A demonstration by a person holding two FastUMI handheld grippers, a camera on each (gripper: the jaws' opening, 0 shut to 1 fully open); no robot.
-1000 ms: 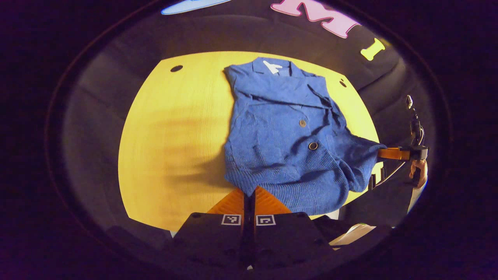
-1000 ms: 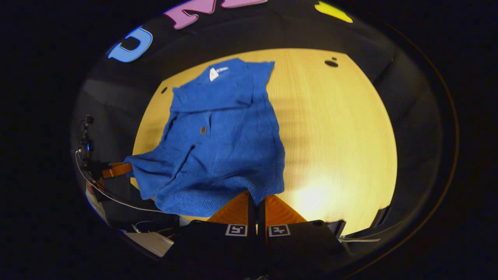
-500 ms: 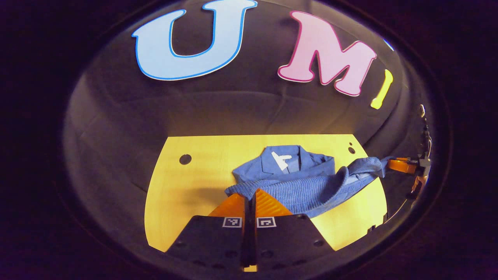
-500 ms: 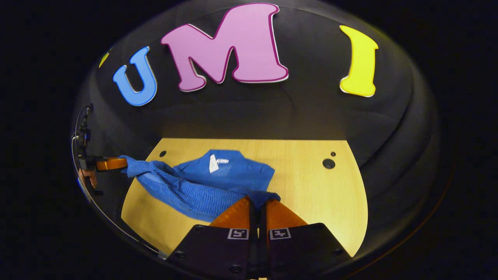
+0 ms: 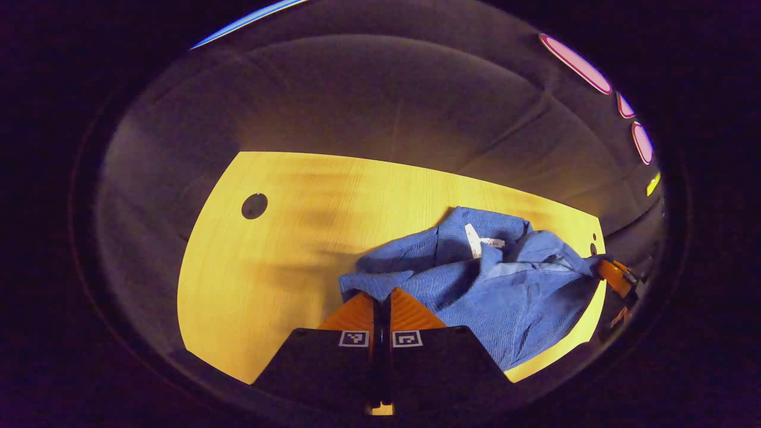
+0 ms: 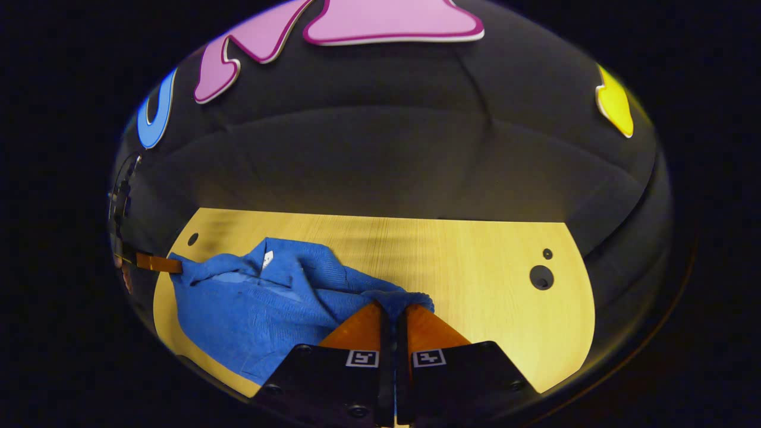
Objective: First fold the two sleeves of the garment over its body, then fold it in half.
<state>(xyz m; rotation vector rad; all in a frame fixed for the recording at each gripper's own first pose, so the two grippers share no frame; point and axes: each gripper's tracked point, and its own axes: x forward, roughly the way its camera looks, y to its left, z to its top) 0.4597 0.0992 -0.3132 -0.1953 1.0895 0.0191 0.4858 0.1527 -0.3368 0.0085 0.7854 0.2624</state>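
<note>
A blue knitted garment (image 5: 505, 291) lies doubled over on the yellow wooden table (image 5: 285, 249), its white label (image 5: 472, 241) showing near the collar. My left gripper (image 5: 383, 292) is shut on one corner of the hem. In the left gripper view, the right gripper (image 5: 612, 276) pinches the other corner at the far right. In the right gripper view, the garment (image 6: 250, 303) spreads to the left and my right gripper (image 6: 392, 304) is shut on its hem corner. The left gripper (image 6: 157, 263) holds the far end by the table's edge.
The table (image 6: 487, 279) has a round hole (image 6: 541, 277) at its right side and another hole (image 5: 254, 205) at the left in the left gripper view. Bare wood stretches beside the garment. The black cloth wall rises behind the table.
Both grippers carried the hem up off the table, forward over the body and down near the collar. The garment went from flat to doubled over.
</note>
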